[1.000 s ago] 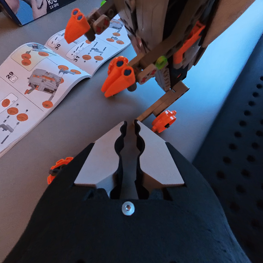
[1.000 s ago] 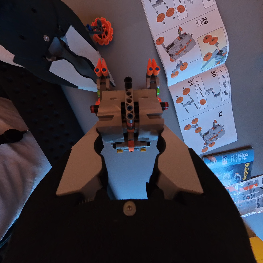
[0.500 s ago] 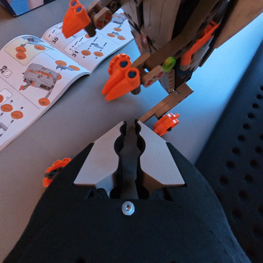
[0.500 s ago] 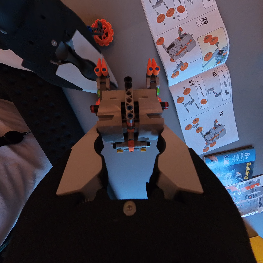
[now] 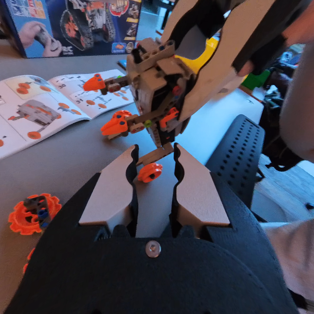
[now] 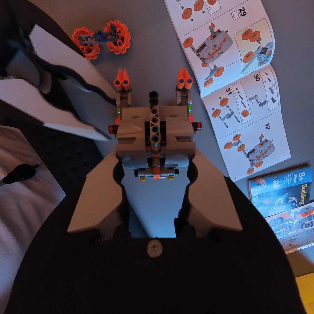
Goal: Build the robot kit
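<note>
My right gripper (image 6: 155, 153) is shut on a grey brick model (image 6: 155, 136) with orange pointed tips (image 6: 184, 79) and holds it above the grey table (image 6: 149, 56). In the left wrist view the model (image 5: 158, 95) hangs tilted, and a grey arm with a small orange wheel (image 5: 150, 172) sticks down from it. My left gripper (image 5: 155, 147) is open, its fingers either side of that arm and wheel without gripping them. It shows in the right wrist view (image 6: 112, 120) at the upper left, beside the model's left side.
A loose pair of orange toothed wheels on a grey beam (image 6: 102, 39) lies on the table, also at my left (image 5: 32, 214). An open instruction booklet (image 6: 237, 85), a blue product box (image 5: 73, 27) and a small blue booklet (image 6: 280, 190) lie around. A black perforated surface (image 5: 237, 158) borders the table.
My left gripper, nearly shut at the tip of the model's grey arm, has opened wide and drawn back a little. The right gripper keeps holding the model.
</note>
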The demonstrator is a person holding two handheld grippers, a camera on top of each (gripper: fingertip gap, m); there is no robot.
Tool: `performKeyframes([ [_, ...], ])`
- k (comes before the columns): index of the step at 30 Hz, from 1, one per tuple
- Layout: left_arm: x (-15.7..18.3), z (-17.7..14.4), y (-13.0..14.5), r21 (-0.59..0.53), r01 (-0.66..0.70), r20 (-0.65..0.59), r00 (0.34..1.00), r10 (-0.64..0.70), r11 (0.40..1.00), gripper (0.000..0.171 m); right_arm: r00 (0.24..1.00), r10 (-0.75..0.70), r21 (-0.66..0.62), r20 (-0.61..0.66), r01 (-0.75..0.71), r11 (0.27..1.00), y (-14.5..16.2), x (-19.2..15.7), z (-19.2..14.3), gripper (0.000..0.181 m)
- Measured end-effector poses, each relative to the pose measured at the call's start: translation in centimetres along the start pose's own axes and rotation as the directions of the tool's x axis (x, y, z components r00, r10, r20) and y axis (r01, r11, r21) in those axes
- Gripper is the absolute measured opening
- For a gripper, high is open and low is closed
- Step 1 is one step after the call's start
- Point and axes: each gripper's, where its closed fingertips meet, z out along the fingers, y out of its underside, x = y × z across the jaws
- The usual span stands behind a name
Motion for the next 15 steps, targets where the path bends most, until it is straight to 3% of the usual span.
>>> performKeyframes([
  [4, -1.0, -0.3, -0.5, 0.055, 0.015, 0.049, 0.999, -0.018, 0.998, 0.031, 1.000, 0.000, 0.006, -0.002, 0.000, 1.000, 0.0, 0.0, 0.0, 0.075],
  [8, -1.1, 0.1, 0.7, -0.044, 0.011, 0.040, 0.999, -0.010, 0.999, 0.033, 1.000, 0.006, 0.032, -0.003, -0.006, 0.999, 0.0, 0.0, 0.0, 0.075],
  [15, -2.1, -2.9, 2.1, -0.075, 0.038, 0.096, 0.995, -0.030, 0.997, 0.029, 0.999, 0.052, 0.226, -0.012, -0.047, 0.973, 0.7, -0.2, 0.4, 0.075],
])
